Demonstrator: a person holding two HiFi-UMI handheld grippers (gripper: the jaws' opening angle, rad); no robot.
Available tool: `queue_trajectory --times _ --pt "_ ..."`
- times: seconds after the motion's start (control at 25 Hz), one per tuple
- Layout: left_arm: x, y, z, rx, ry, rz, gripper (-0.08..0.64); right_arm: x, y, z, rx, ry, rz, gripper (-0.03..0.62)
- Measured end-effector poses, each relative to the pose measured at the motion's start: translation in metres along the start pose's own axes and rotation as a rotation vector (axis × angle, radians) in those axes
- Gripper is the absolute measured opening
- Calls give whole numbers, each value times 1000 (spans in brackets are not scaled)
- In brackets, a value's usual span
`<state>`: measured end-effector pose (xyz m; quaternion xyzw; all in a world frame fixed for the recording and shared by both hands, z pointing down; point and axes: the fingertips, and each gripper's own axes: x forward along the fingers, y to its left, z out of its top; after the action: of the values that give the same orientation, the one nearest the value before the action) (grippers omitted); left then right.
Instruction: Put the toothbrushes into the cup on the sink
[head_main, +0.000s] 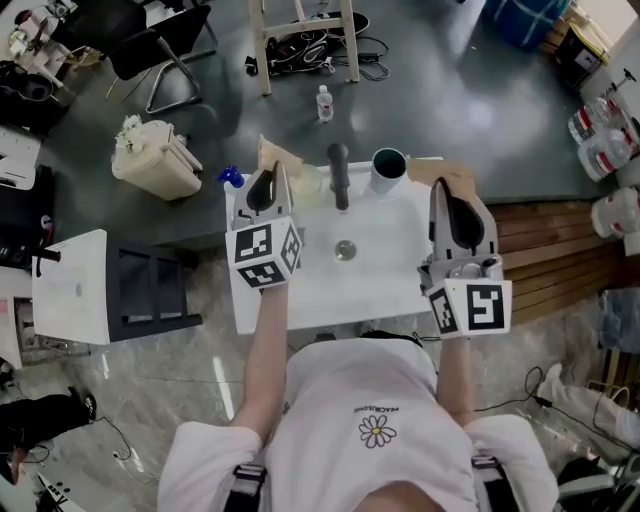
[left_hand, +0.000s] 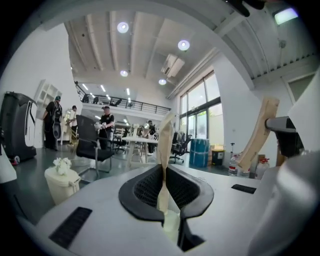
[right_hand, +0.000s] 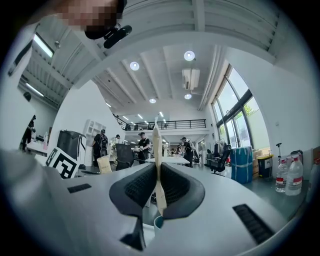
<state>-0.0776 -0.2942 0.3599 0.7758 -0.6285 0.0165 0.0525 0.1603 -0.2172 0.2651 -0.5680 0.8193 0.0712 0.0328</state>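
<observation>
Sink (head_main: 390, 265) in open hall: left tongs (left_hand: 164, 172) and right tongs (right_hand: 157, 176) each pinch a toothbrush (right_hand: 156, 145).
Risk: narrow handle pivots, missing cup (head_main: 388, 168).

Small print above the daisy (head_main: 377, 431) on the white shirt (head_main: 330, 395), perhaps "PEACE…"

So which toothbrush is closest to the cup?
The toothbrush in the right claw: the cup sits right by it, while the toothbrush in the left claw is farther off.

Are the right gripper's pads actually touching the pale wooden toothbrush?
Touching. The right gripper view shows its black ribbed pads pressed against both sides of the pale wooden toothbrush.
</observation>
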Motion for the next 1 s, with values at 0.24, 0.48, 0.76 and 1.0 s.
queue_trajectory --times 0.24,0.48,0.76,1.0 --pt "-26 -21 67 69 -145 -55 32 2 1 4 -7 -29 -5 31" --pt "-53 -32 93 128 -211 -55 33 2 0 1 -25 -33 -13 31" --pt "-89 -38 97 148 -277 1 34 1 -1 -2 -12 -25 -22 31" --pt "-99 -42 97 156 -306 21 33 0 -3 -3 -4 -21 -27 31"
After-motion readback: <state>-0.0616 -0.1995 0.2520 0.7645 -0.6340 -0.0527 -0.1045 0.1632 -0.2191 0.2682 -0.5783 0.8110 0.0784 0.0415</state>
